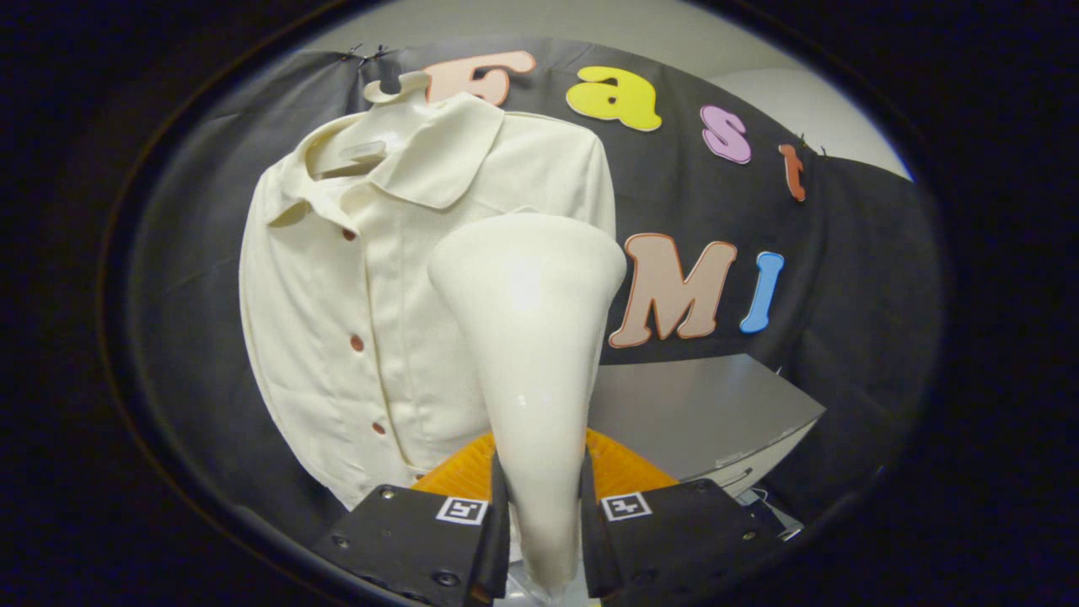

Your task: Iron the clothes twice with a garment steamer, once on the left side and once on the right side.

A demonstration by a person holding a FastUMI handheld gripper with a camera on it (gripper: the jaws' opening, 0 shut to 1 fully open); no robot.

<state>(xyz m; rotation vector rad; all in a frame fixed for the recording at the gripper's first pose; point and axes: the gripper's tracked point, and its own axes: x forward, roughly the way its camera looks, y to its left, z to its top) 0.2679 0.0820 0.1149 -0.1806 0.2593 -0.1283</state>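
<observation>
Glossy cream plastic garment steamer [529, 337], cone-shaped: narrow handle low between the fingers, flaring to a broad rounded head above; long axis running up and away from the gripper, leaning slightly left, head directed toward the garment beyond. Two-finger gripper [544, 523]: nearly closed, both fingers [497, 531] pressed against the sides of the steamer's narrow handle, gripping it firmly; square marker tags on the finger blocks either side. Cream short-sleeved button-front shirt [354, 278] with flat collar: hung upright on a pale plastic hanger [358, 152], long axis vertical, front facing the gripper, placket with small reddish-brown buttons [356, 342] running down its middle; located beyond the fingers and to the left of the steamer head, head overlapping the shirt's right-hand panel in view, contact not determinable. Orange ribbed surface [624, 472] just ahead of the fingers, behind the steamer handle. Grey flat tabletop [700, 413] to the right, beyond the fingers. Black cloth booth wall [843, 278] behind all.
</observation>
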